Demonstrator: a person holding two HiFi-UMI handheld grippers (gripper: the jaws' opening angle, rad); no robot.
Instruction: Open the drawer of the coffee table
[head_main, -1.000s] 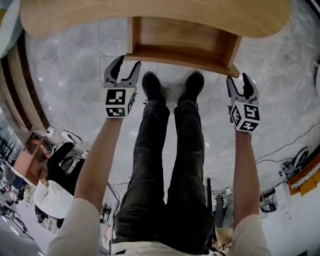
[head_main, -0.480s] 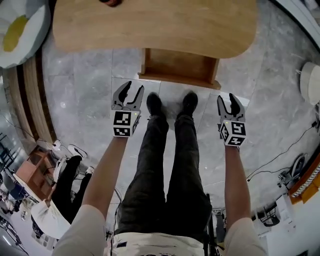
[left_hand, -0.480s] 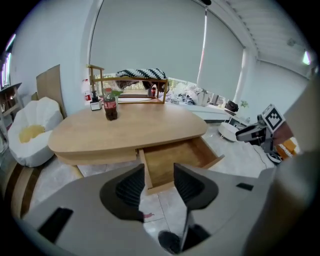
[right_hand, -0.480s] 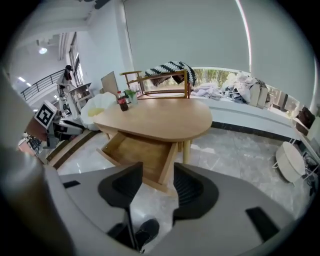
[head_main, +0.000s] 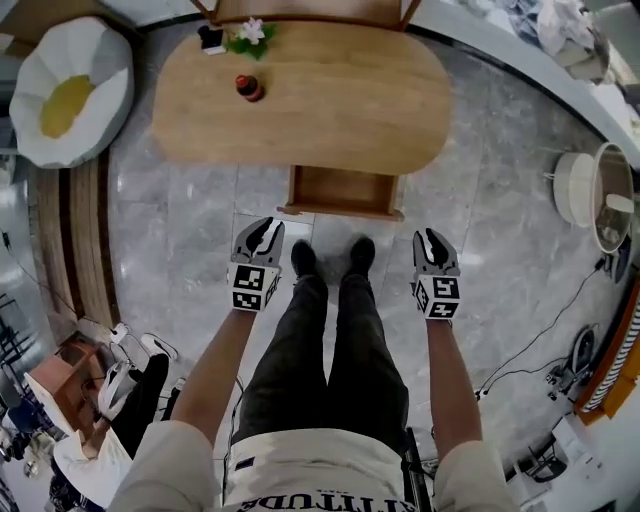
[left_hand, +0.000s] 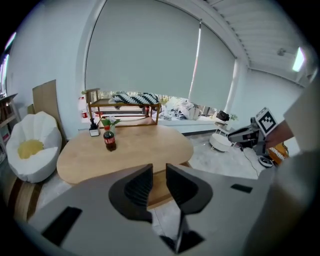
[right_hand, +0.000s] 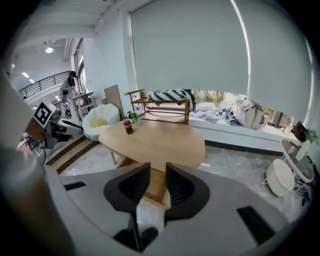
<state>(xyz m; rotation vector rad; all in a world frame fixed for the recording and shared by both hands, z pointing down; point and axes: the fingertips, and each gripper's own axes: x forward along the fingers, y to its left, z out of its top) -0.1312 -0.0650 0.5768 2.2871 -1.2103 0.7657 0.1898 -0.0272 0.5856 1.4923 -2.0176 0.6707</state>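
The oval wooden coffee table stands ahead of me, and its drawer is pulled out from the near edge, showing an empty wooden inside. My left gripper hangs in the air left of my legs, short of the drawer's left corner. My right gripper hovers at the same height, short of the drawer's right corner. Both pairs of jaws have just been closing and now stand a narrow gap apart, nothing between them. The drawer shows through that gap in the left gripper view and again in the right gripper view.
A cola bottle and a small potted plant stand on the table's far left. A white and yellow floor seat lies left, wooden steps below it. A white stool sits right. My shoes stand before the drawer.
Both grippers have risen away from the drawer's front and their jaws have narrowed. The view has pulled up, so the table and open drawer look smaller and farther.
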